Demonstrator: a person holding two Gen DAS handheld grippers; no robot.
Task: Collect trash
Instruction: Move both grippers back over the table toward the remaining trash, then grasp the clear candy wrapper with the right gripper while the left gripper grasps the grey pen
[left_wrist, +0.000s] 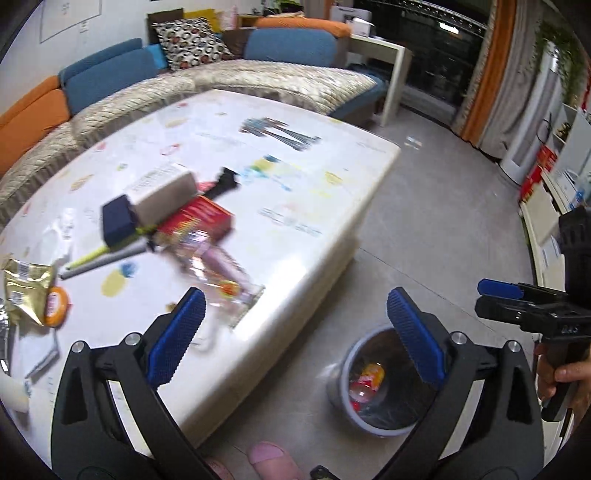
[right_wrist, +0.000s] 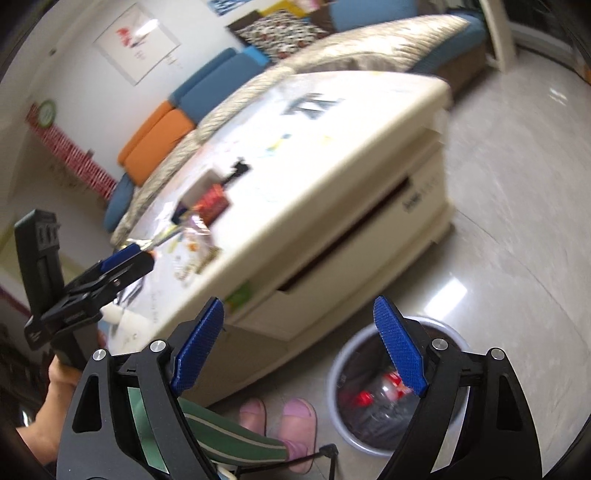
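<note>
Gripper pads (left_wrist: 177, 332): blue, fine-textured; gripper arms: black. Table (left_wrist: 325, 229): cream, with scattered coloured prints. Bin (left_wrist: 354, 417): grey, black liner, red items inside. Box (left_wrist: 203, 218): red. Packet (left_wrist: 26, 291): gold. Sofa (left_wrist: 110, 77): blue and orange cushions, beige textured cover. Slippers (right_wrist: 291, 417): pink. Floor (left_wrist: 424, 229): grey.

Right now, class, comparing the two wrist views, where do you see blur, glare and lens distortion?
Left wrist view: the table edge bows from fisheye distortion, and the red box and clear wrapper smear with motion blur. Right wrist view: the whole table is blurred and washed out, and bright glare patches sit on the floor beside the bin.
</note>
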